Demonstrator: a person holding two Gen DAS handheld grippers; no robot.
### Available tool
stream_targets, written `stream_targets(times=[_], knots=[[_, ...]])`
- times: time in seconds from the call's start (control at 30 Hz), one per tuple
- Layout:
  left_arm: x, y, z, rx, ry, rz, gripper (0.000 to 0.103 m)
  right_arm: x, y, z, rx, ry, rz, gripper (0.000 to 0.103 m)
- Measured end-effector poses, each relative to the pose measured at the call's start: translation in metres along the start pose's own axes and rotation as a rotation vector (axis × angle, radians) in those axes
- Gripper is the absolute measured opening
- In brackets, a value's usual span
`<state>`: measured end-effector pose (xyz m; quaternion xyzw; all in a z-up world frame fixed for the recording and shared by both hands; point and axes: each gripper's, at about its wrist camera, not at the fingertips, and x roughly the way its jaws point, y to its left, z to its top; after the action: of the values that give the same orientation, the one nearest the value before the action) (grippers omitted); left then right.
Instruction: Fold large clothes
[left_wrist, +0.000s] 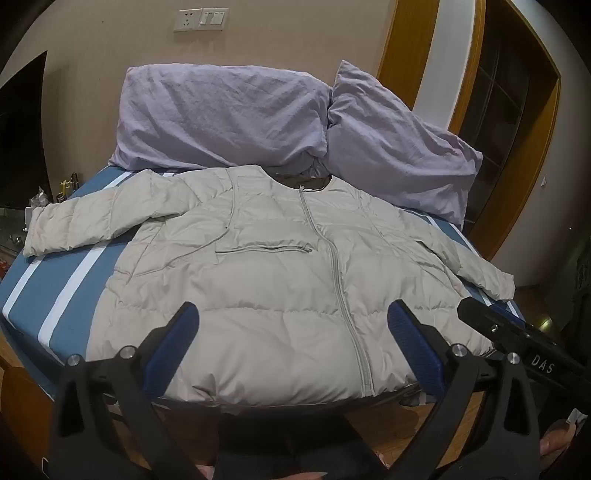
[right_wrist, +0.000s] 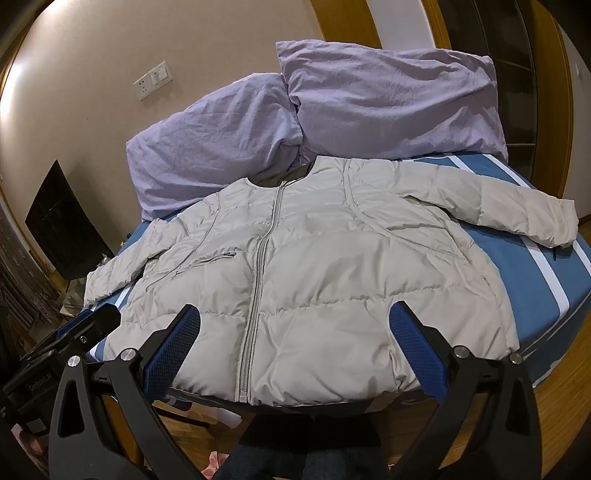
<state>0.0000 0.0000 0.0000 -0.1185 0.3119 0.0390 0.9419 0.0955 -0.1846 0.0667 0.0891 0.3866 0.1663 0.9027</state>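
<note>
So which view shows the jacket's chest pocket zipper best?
The left wrist view: the pocket zipper lies near centre, seen along its whole length on the jacket. In the right wrist view it appears shorter, off to the left.

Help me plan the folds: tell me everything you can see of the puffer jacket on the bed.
The puffer jacket is pale grey-beige, quilted in puffy horizontal bands, of smooth, slightly shiny fabric. It lies flat and face up on the blue, white-striped bed, zipped up, collarless, both sleeves spread outward. A horizontal zip pocket sits on the chest. Its neckline reaches the lilac pillows; its hem reaches the near bed edge. Neither hand-held gripper touches it.
</note>
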Motion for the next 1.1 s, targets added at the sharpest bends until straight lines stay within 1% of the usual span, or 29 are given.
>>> stream_targets(times=[1.1], knots=[[0.0003,0.0002,0.0,-0.004,0.007,-0.001,0.101,0.0011,-0.0009,-0.0009,0.006,0.003,0.001,0.102]])
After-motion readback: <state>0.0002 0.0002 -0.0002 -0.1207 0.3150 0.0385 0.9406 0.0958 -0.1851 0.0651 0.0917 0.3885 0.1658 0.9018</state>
